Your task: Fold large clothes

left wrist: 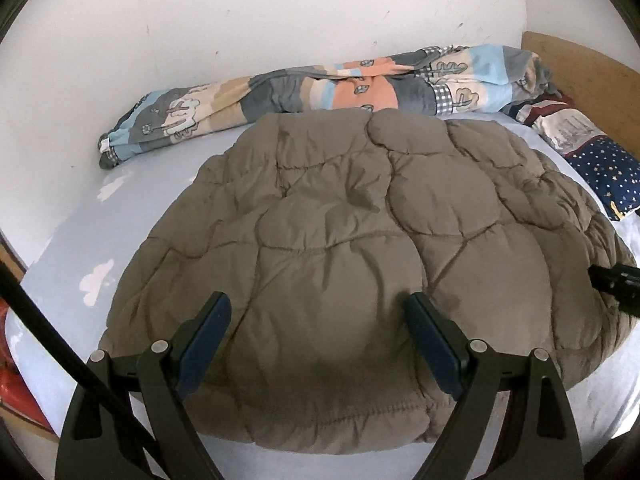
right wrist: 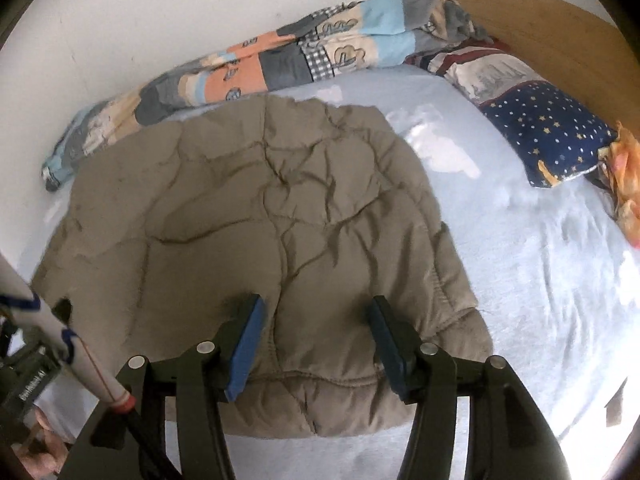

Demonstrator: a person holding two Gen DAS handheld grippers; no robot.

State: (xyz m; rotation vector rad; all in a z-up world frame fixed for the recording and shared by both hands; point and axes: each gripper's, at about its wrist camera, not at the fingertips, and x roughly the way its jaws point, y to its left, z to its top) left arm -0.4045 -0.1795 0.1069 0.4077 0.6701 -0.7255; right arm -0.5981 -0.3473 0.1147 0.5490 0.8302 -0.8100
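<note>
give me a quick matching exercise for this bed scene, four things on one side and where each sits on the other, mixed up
Things:
1. quilted jacket
2. patchwork duvet
3. star pillow
4. headboard

Places:
A. bunched along the white wall
B. wooden, standing behind the pillow
C. spread flat mid-bed, under both grippers
D. on the sheet at the head of the bed

Pairs: 1-C, 2-A, 3-D, 4-B

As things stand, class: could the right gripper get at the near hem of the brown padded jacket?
Probably yes. The right gripper hangs open just above the jacket, nothing lying between it and the near hem.
</note>
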